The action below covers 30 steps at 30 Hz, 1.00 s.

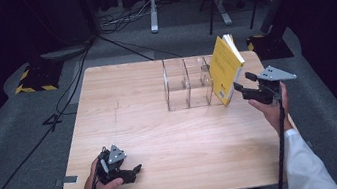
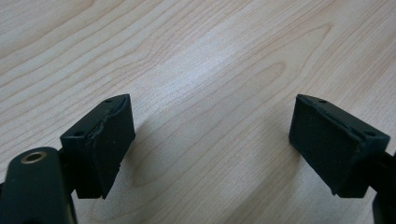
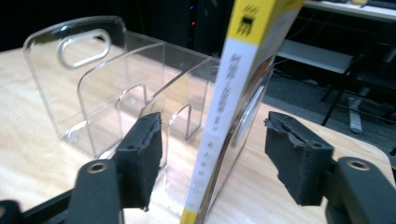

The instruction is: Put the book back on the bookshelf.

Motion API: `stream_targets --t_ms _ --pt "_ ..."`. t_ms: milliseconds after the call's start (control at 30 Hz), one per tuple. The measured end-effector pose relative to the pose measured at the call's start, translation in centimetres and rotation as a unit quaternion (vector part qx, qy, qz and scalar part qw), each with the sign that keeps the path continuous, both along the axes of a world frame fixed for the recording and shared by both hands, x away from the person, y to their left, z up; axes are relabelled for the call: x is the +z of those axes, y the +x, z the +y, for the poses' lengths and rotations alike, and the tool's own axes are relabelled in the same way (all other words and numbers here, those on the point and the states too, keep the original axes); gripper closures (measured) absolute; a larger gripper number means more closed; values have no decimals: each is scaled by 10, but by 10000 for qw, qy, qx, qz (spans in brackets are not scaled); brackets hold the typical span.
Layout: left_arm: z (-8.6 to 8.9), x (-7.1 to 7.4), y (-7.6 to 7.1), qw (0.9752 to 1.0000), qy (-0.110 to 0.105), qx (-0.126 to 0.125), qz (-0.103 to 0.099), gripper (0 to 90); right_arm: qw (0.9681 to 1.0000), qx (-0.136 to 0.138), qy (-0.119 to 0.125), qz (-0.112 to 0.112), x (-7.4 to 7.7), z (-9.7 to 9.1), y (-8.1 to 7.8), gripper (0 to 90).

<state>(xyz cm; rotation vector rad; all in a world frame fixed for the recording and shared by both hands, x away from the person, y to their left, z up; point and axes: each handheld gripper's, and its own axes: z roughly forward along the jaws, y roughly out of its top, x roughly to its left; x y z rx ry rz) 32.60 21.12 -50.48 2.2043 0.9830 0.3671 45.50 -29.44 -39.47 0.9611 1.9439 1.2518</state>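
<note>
Book (image 1: 226,68), yellow, tilted in the rightmost slot of a clear rack (image 1: 187,82) at the table's (image 1: 163,140) far right, as seen from the high view. Right gripper (image 1: 237,86) just beside its lower edge; left gripper (image 1: 135,170) low near the front left corner.

Left gripper view: spread wide over bare wood (image 2: 205,70), pinching nothing.

Right gripper view: spread on both sides of the spine (image 3: 224,116), apart from it. Rack (image 3: 93,88) behind, dividers upright.

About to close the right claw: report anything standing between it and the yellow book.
Nothing visible does. The yellow book stands in the gap of the open right claw, leaning at the end of the clear organizer.
</note>
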Motion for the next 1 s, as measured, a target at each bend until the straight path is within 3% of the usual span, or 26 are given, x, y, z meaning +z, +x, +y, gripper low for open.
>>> stream_targets --t_ms 100,433,900,1000 --pt "0 0 0 10000 4 -7 -3 150 9997 165 -53 191 2 -2 -5 334" --pt "0 0 0 10000 -3 1 2 149 9977 432 -321 413 2 0 -18 282" --pt "0 0 0 10000 3 -8 -4 149 9913 828 -777 668 -6 4 -39 277" --pt "0 0 0 10000 -2 1 2 149 9900 908 -783 748 -9 3 -45 278"
